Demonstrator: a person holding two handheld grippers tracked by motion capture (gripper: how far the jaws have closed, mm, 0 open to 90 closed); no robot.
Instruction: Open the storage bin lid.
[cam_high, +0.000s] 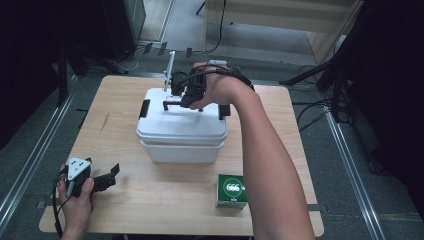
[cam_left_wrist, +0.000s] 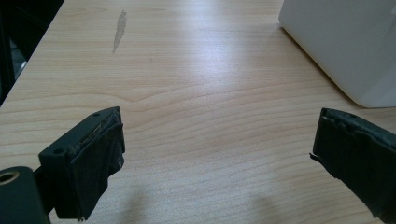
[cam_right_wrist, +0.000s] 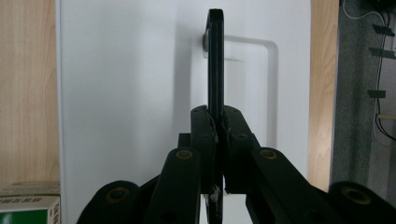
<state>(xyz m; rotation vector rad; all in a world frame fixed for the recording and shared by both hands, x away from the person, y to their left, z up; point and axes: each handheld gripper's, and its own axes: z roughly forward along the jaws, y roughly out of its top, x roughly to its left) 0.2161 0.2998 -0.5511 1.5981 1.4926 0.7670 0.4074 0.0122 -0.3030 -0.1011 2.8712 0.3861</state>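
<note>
My right tool (cam_high: 186, 97) sits over the far half of the white lidded box (cam_high: 181, 131), its jaws pinched tight on the box's thin black carry handle (cam_right_wrist: 215, 60). In the right gripper view the handle stands up on edge between the two pads and runs straight away from me, hinged into a shallow recess in the lid. My right forearm reaches in from the bottom right, passing above the near right part of the worktop (cam_high: 150, 205).

The box stands near the middle of the worktop, a little towards the far edge, with black side latches at its left and right ends. Bare wood runs on all four sides of it, widest on the near side.

My left tool (cam_high: 102, 181) rests at the near left corner of the worktop, well apart from the box. Its jaws stand wide apart with nothing between them; in the left gripper view I see bare wood between the pads and a rounded corner of the box at upper right.

A small green carton (cam_high: 232, 190) stands near the front edge, right of centre, just beside my right forearm.
</note>
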